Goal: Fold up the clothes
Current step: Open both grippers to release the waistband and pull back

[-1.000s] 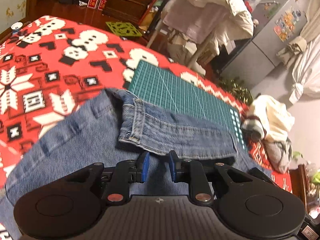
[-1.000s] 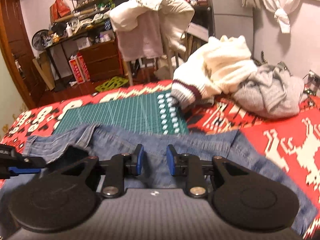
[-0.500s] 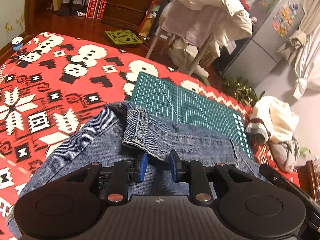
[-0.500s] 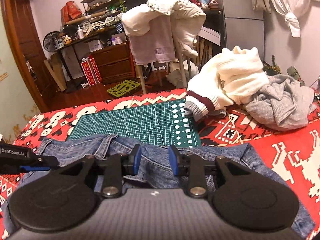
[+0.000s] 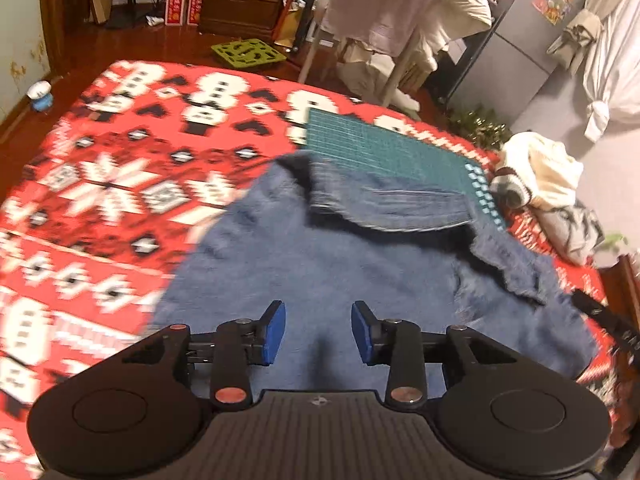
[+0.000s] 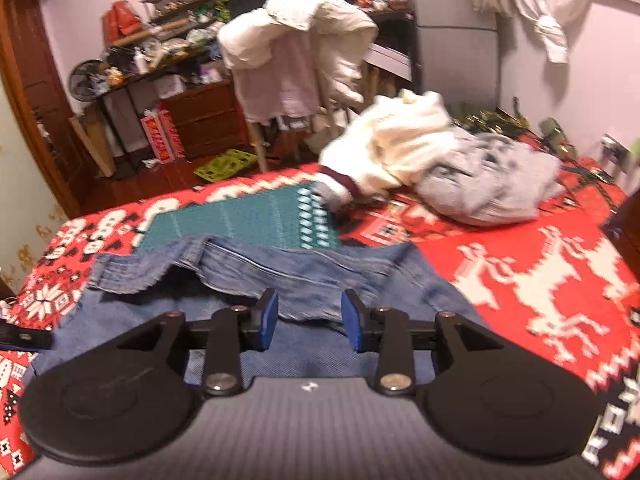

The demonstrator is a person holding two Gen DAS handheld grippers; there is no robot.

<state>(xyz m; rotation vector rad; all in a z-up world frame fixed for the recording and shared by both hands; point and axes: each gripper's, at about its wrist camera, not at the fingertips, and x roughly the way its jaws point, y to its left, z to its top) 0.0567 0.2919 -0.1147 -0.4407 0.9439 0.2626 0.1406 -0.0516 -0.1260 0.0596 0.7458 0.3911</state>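
Observation:
A blue denim garment (image 5: 320,264) lies on the red patterned blanket (image 5: 120,184), its far hem folded back over itself and overlapping a green cutting mat (image 5: 384,152). My left gripper (image 5: 318,332) hovers above the near part of the denim, open, nothing between its blue pads. In the right wrist view the same denim (image 6: 304,280) shows its folded hem just beyond my right gripper (image 6: 308,320), which is open and empty too. The right gripper's tip shows at the left view's right edge.
A cream sweater (image 6: 400,148) and a grey garment (image 6: 492,188) are piled at the far right of the blanket (image 6: 520,260). Beyond the bed stand a chair draped with clothes (image 6: 296,64), a wooden dresser and a grey fridge (image 5: 532,28).
Both grippers opened and let go of the denim hem they were pinching, then pulled back and up. The folded hem now rests on the garment and the mat.

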